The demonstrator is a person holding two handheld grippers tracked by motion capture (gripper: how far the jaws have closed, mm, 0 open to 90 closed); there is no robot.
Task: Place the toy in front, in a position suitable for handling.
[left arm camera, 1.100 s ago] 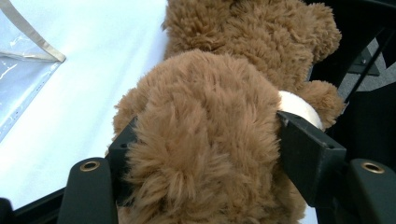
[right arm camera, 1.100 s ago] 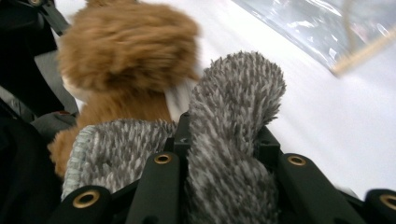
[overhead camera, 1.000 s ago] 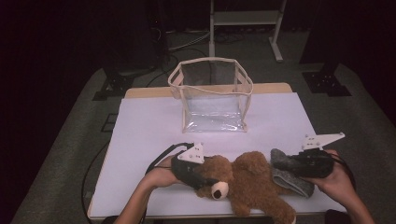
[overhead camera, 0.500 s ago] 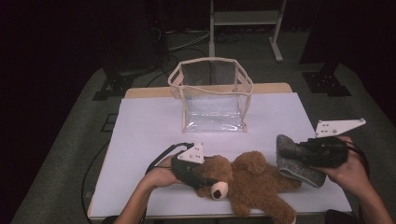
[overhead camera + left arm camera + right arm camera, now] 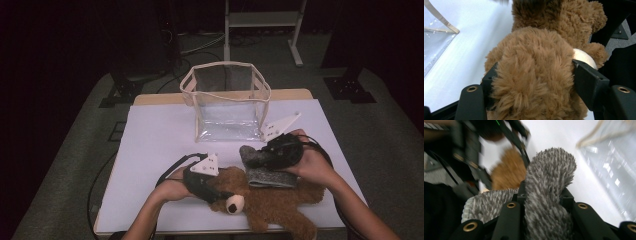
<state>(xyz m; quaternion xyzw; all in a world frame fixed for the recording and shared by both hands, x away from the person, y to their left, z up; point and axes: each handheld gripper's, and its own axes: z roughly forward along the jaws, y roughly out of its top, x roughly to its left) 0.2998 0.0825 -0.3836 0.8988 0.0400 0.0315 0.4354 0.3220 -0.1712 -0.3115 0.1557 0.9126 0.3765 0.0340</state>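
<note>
Your left gripper is clamped on the teddy bear: in the left gripper view its black jaws press into the brown fur from both sides, the head bulging up between them, so they are only partly closed and full of bear. The bear lies on its back along the near edge of the white table, in front of the clear bag.

Your right gripper has a grey fuzzy cloth pinched between its jaws; in the right gripper view the cloth stands up out of the narrow gap, and one end droops to the side. It sits above the bear's belly, between the bear and the bag, near the bag's front wall.

The bag stands upright, mouth open, with bare table to its left and right. The bear's feet reach the table's near edge.

The right gripper view is blurred, so the far things there are hard to read. The bear's face is mostly hidden in the left gripper view.
</note>
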